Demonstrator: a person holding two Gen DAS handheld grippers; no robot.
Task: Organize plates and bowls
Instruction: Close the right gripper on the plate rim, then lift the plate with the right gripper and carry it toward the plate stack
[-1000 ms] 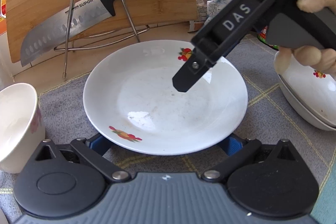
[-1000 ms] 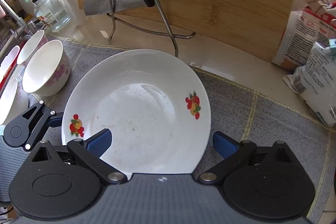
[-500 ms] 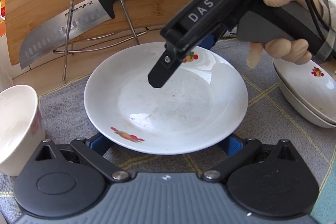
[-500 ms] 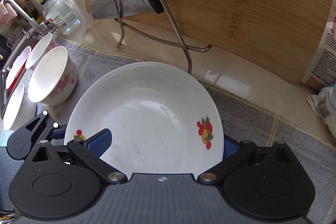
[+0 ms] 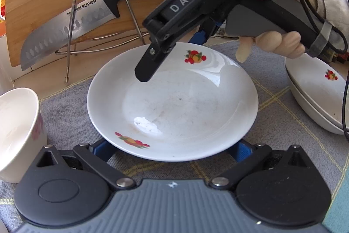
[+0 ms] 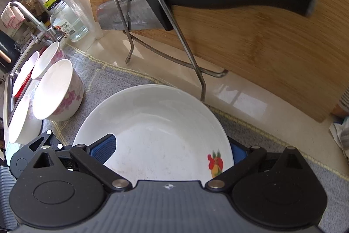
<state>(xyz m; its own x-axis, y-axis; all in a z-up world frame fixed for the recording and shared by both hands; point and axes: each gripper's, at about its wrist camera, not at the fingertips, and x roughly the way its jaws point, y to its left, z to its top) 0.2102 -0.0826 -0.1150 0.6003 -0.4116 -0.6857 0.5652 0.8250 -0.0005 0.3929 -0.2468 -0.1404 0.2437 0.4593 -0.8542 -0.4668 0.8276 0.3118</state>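
You are mid-pickup on the fruit-print plate (image 5: 172,102), which lies flat on the grey mat (image 5: 272,106) over the worktop, between the floral bowl (image 5: 17,130) and the stacked plates (image 5: 316,93). Your right hand-held gripper (image 6: 168,150) is spread wide, straddling the plate's far rim, one blue pad (image 6: 103,145) above the rim inside the dish, nothing clamped. Your left hand-held gripper (image 5: 172,149) is equally wide at the near rim, empty. Next, I'd judge, squeeze the right one onto the rim, then lift level toward the stack, clear of the knife rack (image 5: 98,14)
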